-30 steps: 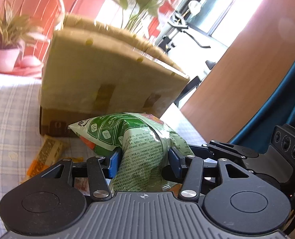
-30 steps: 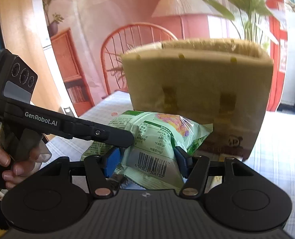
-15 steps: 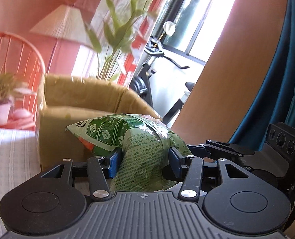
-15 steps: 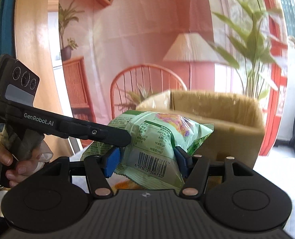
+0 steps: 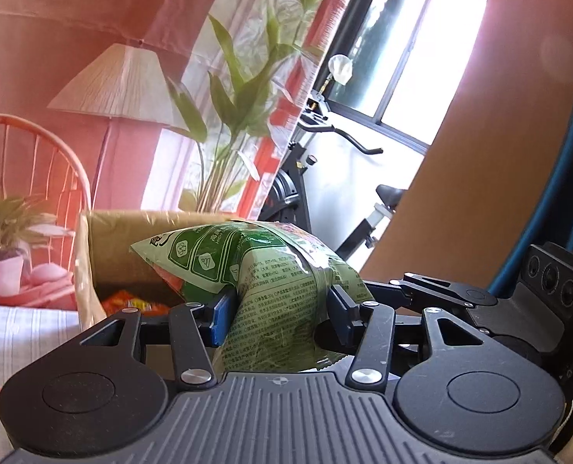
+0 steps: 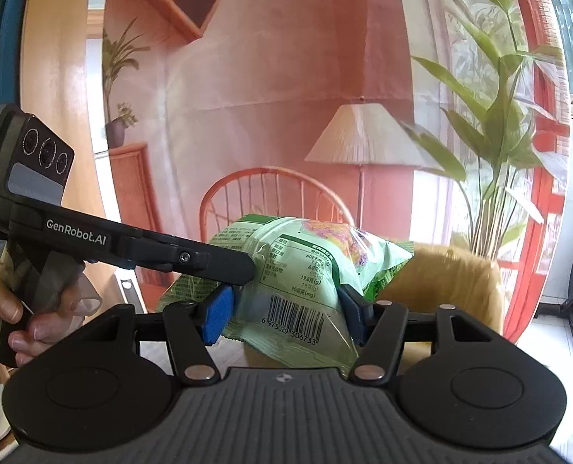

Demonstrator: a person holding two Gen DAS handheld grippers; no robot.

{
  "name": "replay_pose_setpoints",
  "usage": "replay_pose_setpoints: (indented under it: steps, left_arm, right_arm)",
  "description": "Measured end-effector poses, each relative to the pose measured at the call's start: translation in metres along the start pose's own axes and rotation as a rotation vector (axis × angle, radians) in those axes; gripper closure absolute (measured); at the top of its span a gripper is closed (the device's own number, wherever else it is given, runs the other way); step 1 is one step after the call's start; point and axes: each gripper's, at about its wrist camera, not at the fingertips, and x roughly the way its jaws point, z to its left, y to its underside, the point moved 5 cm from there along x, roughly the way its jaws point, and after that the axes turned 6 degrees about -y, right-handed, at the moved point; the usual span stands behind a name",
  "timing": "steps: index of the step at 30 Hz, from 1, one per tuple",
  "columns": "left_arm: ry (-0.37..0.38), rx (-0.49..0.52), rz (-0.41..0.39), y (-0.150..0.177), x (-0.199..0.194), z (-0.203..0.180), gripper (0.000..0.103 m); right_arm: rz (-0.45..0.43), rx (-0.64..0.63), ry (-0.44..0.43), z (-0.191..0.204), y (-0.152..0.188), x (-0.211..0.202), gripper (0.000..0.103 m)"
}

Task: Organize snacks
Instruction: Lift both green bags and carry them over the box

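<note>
Both tongs grip one green snack bag (image 5: 271,290), held in the air near the open cardboard box (image 5: 131,243).

Left gripper (image 5: 276,309): blue pads pinch the bag's crumpled middle; small print unreadable.

Right gripper (image 6: 286,309): jaws partway closed, pressing the bag's barcode end; digits read 6 973029 306733.

Left tool body reads "GenRobot.AI", "DAS". Red-orange packets (image 5: 131,303) lie inside the box.
</note>
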Motion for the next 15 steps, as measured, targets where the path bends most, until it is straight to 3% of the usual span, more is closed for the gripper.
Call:
replay_pose_setpoints:
  steps: [8,15]
  left_arm:
    - [-0.044,-0.014,0.033,-0.033,0.048,0.026,0.049]
    - [-0.060,-0.062,0.100,-0.036,0.092,0.052,0.049]
  right_arm:
    - [0.014,0.015,0.003,-0.044,-0.023,0.047,0.042]
    - [0.070,0.072,0.017,-0.078,-0.019,0.086,0.042]
